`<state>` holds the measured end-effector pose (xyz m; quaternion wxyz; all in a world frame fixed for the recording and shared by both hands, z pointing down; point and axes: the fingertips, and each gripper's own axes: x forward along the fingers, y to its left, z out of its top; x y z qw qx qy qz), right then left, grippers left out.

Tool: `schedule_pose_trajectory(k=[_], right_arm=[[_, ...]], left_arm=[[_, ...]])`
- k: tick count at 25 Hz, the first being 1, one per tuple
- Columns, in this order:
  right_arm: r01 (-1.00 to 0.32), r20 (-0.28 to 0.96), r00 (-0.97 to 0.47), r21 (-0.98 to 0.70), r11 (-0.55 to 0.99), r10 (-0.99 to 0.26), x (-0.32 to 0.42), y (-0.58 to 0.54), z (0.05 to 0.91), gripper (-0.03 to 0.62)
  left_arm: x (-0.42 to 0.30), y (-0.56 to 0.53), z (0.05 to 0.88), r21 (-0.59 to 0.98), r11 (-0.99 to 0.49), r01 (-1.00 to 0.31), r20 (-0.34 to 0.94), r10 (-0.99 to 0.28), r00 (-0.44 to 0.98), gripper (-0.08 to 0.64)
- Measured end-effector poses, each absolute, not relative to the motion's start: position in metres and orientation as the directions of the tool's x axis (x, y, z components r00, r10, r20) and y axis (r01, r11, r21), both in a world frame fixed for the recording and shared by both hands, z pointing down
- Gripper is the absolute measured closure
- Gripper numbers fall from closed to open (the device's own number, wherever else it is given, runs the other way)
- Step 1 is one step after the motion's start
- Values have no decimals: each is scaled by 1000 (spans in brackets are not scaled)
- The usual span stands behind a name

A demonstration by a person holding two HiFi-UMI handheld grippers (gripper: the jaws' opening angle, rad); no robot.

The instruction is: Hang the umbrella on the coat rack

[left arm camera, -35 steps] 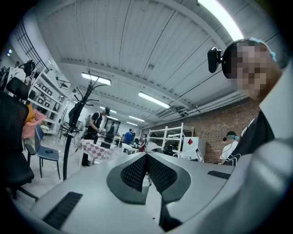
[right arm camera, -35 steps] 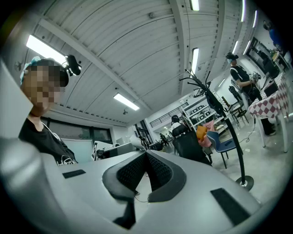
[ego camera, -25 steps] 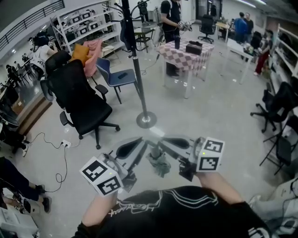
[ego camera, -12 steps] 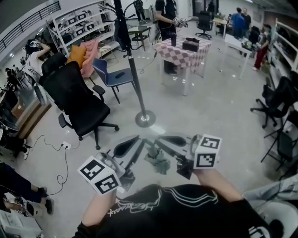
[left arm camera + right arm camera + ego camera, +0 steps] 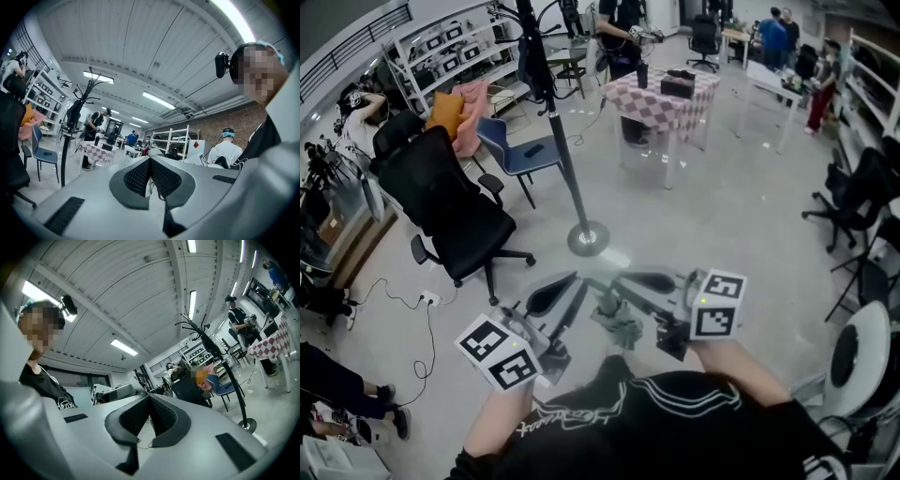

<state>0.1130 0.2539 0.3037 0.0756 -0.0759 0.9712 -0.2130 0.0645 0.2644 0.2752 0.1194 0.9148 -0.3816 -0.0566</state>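
Observation:
A small folded grey-green umbrella (image 5: 620, 325) hangs close in front of me between my two grippers. The left gripper (image 5: 583, 287) and the right gripper (image 5: 619, 281) point inward and meet just above it. Both have their jaws shut, and a thin cord (image 5: 155, 186) of the umbrella shows below the closed pads in each gripper view. The black coat rack (image 5: 562, 155) stands ahead on a round base (image 5: 588, 238), with a dark garment on its upper hooks. It appears at the left of the left gripper view (image 5: 69, 126) and at the right of the right gripper view (image 5: 220, 363).
A black office chair (image 5: 450, 216) and a blue chair (image 5: 525, 155) stand left of the rack. A checked table (image 5: 661, 94) is behind it, with people beyond. Cables (image 5: 422, 300) lie on the floor at left. Dark chairs (image 5: 853, 202) line the right side.
The whole scene has slid left and toward me, so the coat rack's pole and base sit further left. Both grippers and the umbrella keep their places in front of me.

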Motion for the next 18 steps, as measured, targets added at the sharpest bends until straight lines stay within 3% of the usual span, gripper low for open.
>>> schedule_pose_trajectory(k=[18], right_arm=[[-184,-83,-963,-497,848,-257,82,101,338,583]], left_arm=[[29,105,311,333,-688,-645,37,-674,737,563]])
